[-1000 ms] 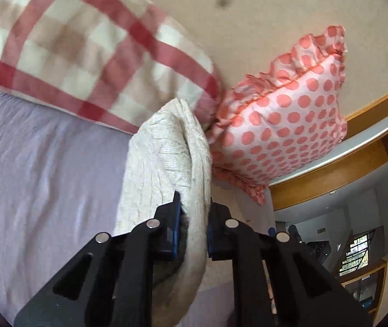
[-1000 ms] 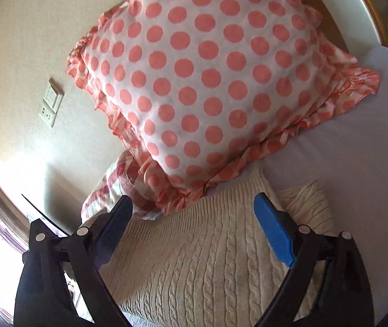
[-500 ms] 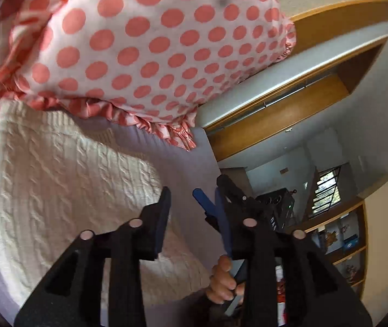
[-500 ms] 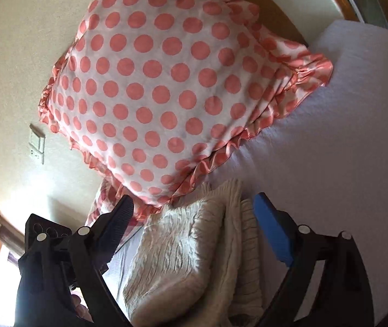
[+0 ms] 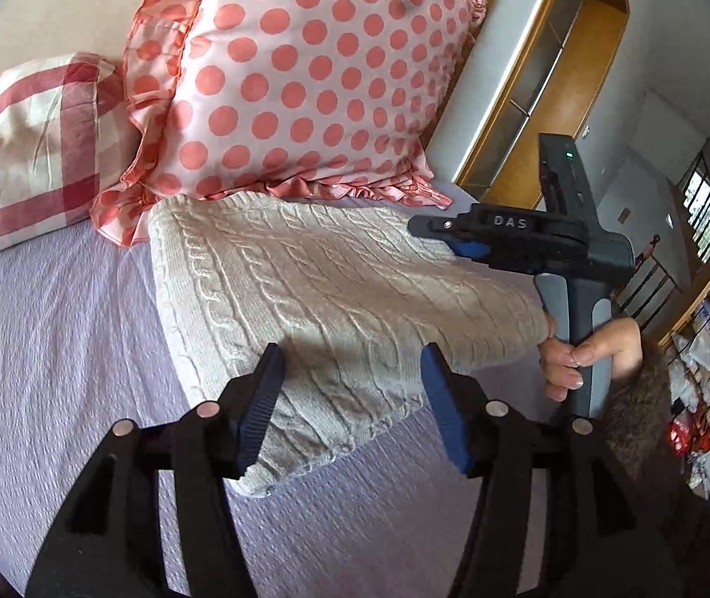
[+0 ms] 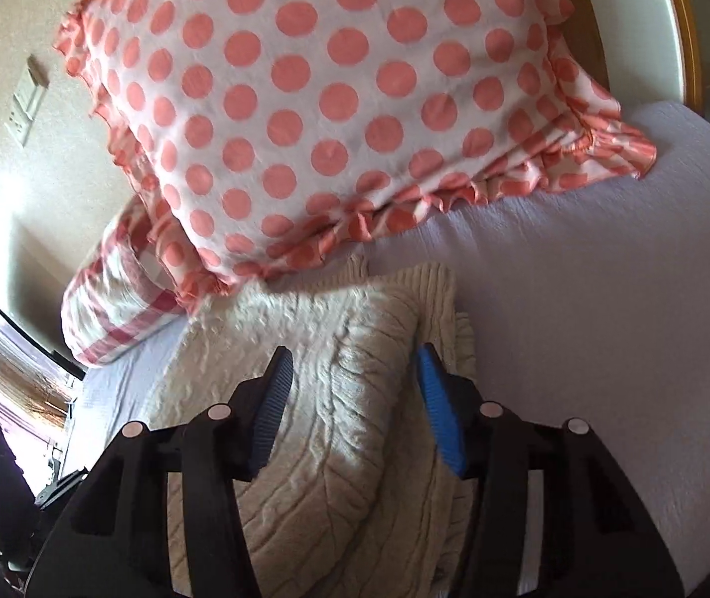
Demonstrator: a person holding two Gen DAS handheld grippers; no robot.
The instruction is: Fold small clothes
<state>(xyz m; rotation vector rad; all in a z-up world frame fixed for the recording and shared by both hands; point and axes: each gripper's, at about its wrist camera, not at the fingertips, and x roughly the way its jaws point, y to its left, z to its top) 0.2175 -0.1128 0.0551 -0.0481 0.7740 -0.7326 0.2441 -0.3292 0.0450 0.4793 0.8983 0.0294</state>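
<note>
From my remote station I count one folded cream cable-knit sweater, two pillows, one polka-dot and one red-checked, two grippers, left and right, and perhaps one wall socket plate, blurred.

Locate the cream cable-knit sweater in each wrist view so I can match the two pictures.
Left wrist: the cream cable-knit sweater lies folded across the centre, on the lilac bedsheet.
Right wrist: it fills the lower centre, running under that gripper's open fingers.
Shared landmark: the polka-dot pillow, just beyond the sweater's far edge.
</note>
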